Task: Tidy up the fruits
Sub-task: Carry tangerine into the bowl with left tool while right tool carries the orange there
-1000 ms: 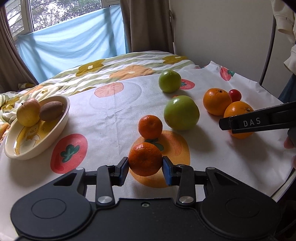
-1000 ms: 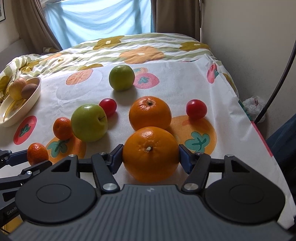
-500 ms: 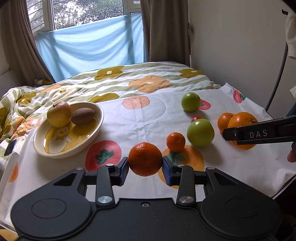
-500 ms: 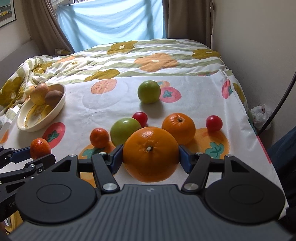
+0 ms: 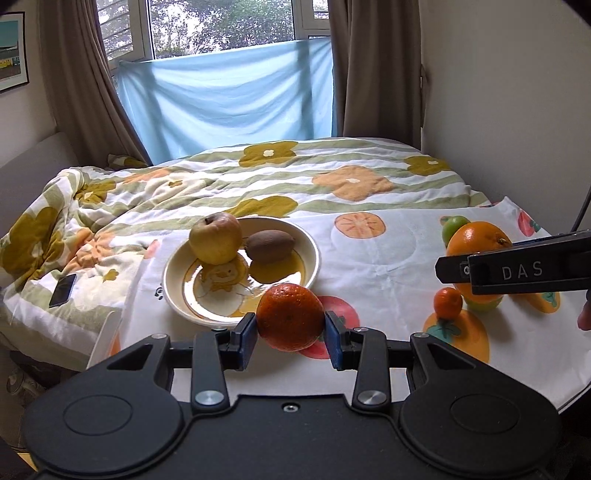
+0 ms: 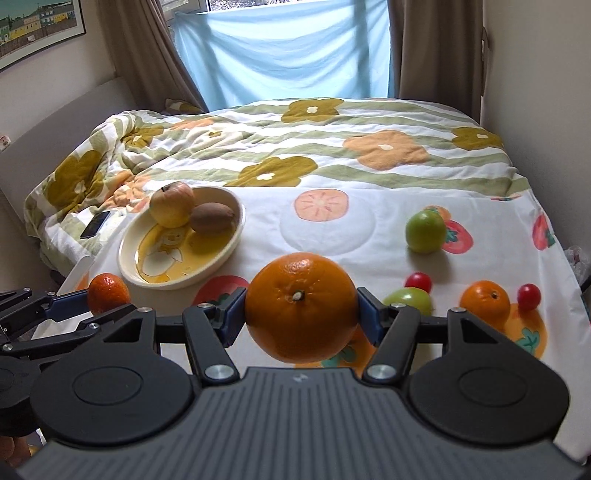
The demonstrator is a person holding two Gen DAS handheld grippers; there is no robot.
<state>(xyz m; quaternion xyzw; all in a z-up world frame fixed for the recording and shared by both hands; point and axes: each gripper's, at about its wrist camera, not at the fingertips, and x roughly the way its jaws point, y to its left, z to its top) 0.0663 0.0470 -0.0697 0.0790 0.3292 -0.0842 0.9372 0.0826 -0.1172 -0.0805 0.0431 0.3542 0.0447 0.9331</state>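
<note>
fruits partly sorted: yellow apple (image 5: 216, 237) and kiwi (image 5: 270, 245) already in the bowl (image 5: 314, 254) at left. left gripper (image 5: 290, 334) clamped on a mandarin (image 5: 290, 316), raised just short of the bowl's near rim. right gripper (image 6: 301, 319) clamped on a big orange (image 6: 301, 317), level, aloft mid-cloth. green apples, small orange, tomatoes left lying at right, probably still to move.

Daylight from a window (image 5: 221, 26) with brown curtains (image 5: 373, 70) falls on a floral-quilted bed (image 5: 332, 177).

Both wrist views face windowward, sharing the bowl (image 5: 316, 254) (image 6: 127, 247).
</note>
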